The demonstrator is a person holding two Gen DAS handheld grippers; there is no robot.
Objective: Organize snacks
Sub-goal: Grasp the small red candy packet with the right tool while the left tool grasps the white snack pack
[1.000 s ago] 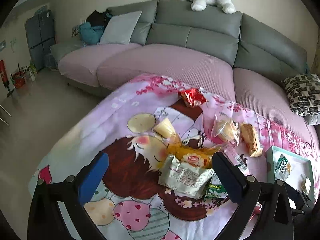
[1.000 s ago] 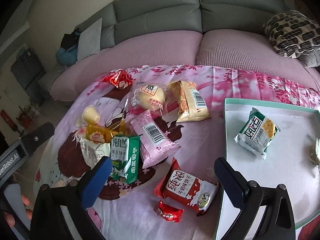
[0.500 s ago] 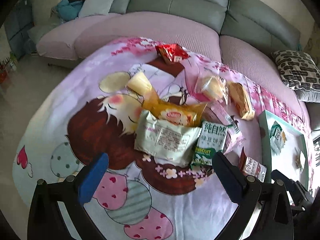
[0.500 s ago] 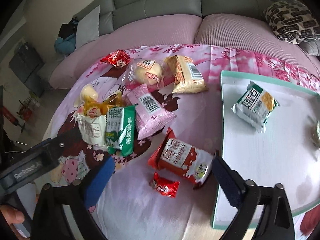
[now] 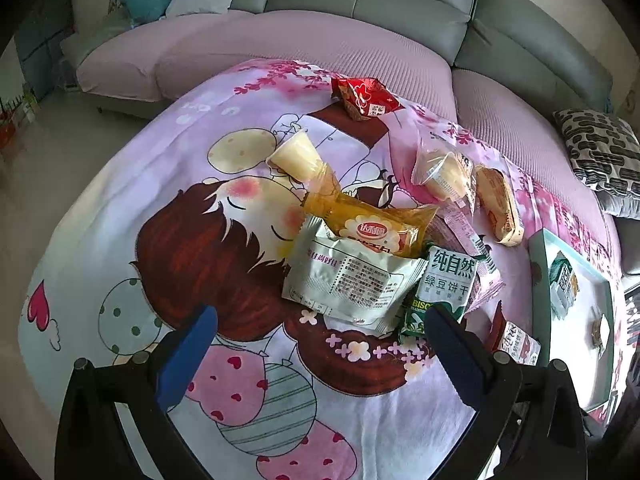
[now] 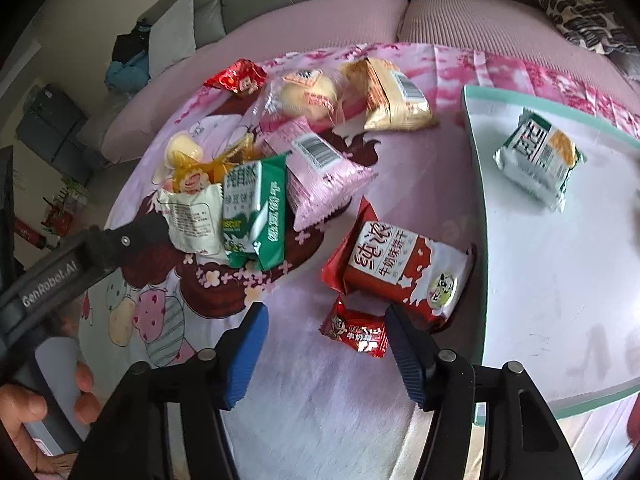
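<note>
Snack packets lie scattered on a cartoon-print cloth. My left gripper point(image 5: 320, 344) is open just short of a white packet point(image 5: 352, 280) and a green biscuit packet point(image 5: 444, 284), with nothing between its fingers. My right gripper point(image 6: 326, 340) hangs low over the cloth and its jaws are closing. A small red candy point(image 6: 356, 332) lies between them, close to the right finger, and the left finger stands apart from it. A red milk-biscuit packet point(image 6: 400, 272) lies just beyond the candy. The white tray point(image 6: 520, 280) at the right holds a green-and-white packet point(image 6: 538, 156).
An orange packet point(image 5: 376, 228), a jelly cup point(image 5: 296, 156), a wrapped bun point(image 5: 444, 168), a tan cake point(image 5: 498, 204), a pink packet point(image 6: 320, 176) and a red packet point(image 5: 362, 94) lie farther back. A sofa point(image 5: 360, 40) runs behind. A hand point(image 6: 24, 408) holds the left gripper.
Both grippers have tipped downward and sunk closer to the cloth. The right jaws have narrowed from wide open, with the small red candy now between them.
</note>
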